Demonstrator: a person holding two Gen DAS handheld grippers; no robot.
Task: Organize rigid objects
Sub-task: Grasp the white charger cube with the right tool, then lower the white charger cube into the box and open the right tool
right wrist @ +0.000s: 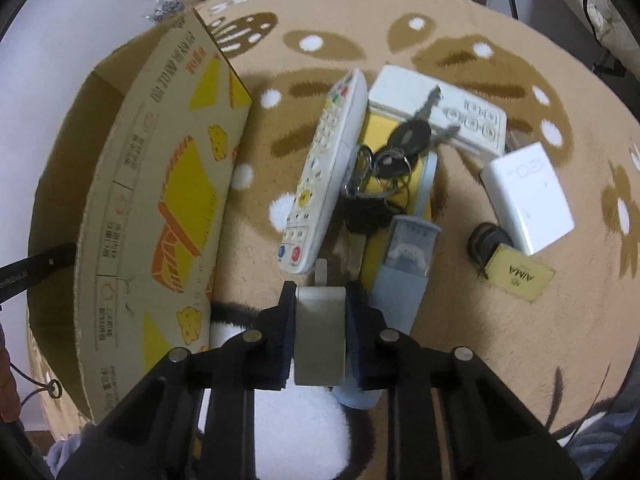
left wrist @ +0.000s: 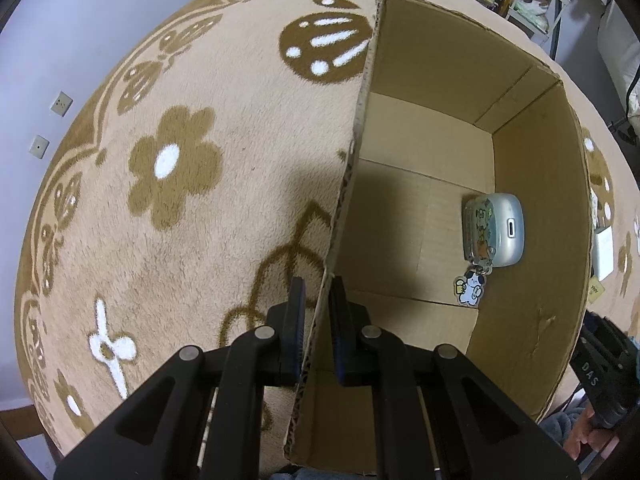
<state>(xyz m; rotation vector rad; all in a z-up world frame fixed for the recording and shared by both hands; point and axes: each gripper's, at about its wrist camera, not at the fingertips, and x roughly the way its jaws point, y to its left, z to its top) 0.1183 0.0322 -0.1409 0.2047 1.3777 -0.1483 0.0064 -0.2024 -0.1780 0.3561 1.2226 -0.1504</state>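
Left hand-held gripper (left wrist: 316, 320) clamps the box (left wrist: 532, 184) wall; right hand-held gripper (right wrist: 320, 320) pinches a smooth white object (right wrist: 320, 336), which may slip.

keys (right wrist: 404, 148) motion-blurred, yellow card (right wrist: 380, 128) mostly covered, carpet (left wrist: 200, 220) edges cropped

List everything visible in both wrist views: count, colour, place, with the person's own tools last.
cardboard box: one, brown, open, on the rug
rug: one, tan with brown flowers
earbud case: one, pale blue, inside box, with charm
remote: one, white, on rug beside box
power strip: one, white, behind keys
keys: one bunch, black
charger: one, white, right
gold tag: one, near charger
cream object: one, between right tongs
left tongs: shut on box wall
right tongs: shut on cream object
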